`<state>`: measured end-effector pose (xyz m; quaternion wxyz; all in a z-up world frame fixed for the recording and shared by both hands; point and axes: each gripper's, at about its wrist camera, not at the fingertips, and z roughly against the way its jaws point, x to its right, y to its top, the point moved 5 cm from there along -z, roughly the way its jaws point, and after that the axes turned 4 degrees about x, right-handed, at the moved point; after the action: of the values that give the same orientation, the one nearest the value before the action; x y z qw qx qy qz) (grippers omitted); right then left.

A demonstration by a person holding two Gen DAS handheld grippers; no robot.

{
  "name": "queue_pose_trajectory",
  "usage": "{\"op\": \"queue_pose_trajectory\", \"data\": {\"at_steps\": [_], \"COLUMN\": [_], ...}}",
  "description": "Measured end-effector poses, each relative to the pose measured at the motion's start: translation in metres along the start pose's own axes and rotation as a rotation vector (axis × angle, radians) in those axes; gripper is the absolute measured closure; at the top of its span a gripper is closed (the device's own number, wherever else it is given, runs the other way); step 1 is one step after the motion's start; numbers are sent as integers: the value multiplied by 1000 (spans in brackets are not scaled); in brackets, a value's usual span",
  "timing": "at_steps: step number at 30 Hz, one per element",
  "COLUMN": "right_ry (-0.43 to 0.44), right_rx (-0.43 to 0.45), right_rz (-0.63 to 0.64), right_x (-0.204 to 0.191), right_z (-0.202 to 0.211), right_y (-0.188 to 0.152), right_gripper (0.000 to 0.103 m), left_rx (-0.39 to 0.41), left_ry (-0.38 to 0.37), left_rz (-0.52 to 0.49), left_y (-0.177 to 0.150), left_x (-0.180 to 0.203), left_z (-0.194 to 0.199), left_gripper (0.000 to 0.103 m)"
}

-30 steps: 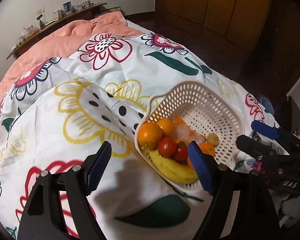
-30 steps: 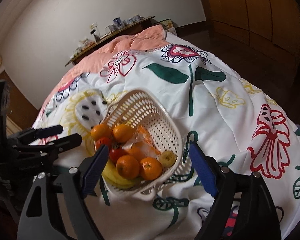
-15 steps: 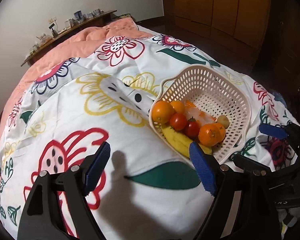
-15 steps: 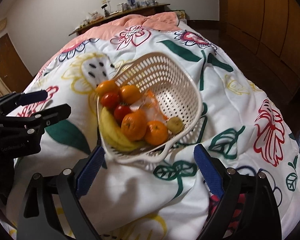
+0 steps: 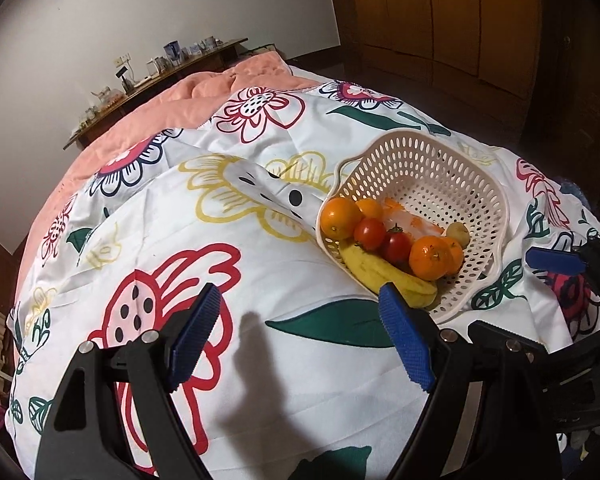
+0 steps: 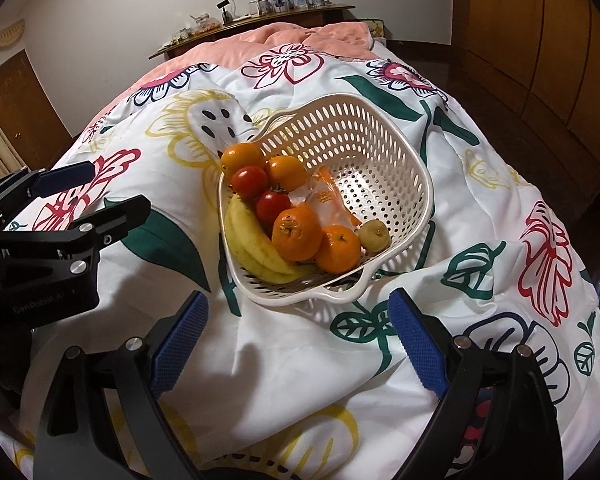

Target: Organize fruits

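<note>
A white perforated basket (image 5: 496,216) lies tilted on the flowered quilt. It holds several oranges (image 6: 296,234), two tomatoes (image 6: 250,180), bananas (image 6: 252,248), a small yellow-green fruit (image 6: 374,236) and a clear plastic bag (image 6: 324,200). My left gripper (image 5: 298,296) stands open over bare quilt, with the basket just beyond its right fingertip. My right gripper (image 6: 298,300) is open too, a little short of the basket's near rim (image 6: 300,300), with nothing between its fingers. Each gripper's fingers (image 6: 64,174) show at the edge of the other's view.
The quilt (image 5: 180,240) covers a bed, with a pink blanket (image 5: 220,84) at the far end. Behind it a wooden shelf (image 6: 260,16) carries cups and small items. A wooden wardrobe (image 5: 460,20) stands to the right, and dark floor runs along the bed's right side.
The left gripper has drawn away leftward, so the basket now sits off its right finger instead of between the fingers. The right gripper has rolled level, widened its jaws and now faces the basket squarely.
</note>
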<state>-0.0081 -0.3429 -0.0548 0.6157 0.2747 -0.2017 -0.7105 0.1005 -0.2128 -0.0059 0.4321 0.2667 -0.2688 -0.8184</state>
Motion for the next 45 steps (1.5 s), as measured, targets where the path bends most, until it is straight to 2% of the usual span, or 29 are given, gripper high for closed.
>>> {"op": "queue_pose_trajectory", "data": {"at_steps": [10, 12, 24, 45], "right_ry": [-5, -6, -5, -9], "right_rx": [-12, -15, -19, -27], "right_rz": [0, 3, 6, 9], "right_x": [1, 1, -1, -1], "right_z": [-1, -2, -2, -6], "right_y": [-4, -5, -7, -10], "right_gripper": [12, 12, 12, 12], "left_rx": [21, 28, 37, 33], "left_ry": [31, 36, 58, 63], "left_rz": [-10, -13, -31, -42], "left_y": [-3, -3, -3, -4], "left_x": [0, 1, 2, 4], "left_z": [5, 6, 10, 9], "left_gripper": [20, 14, 9, 8]}}
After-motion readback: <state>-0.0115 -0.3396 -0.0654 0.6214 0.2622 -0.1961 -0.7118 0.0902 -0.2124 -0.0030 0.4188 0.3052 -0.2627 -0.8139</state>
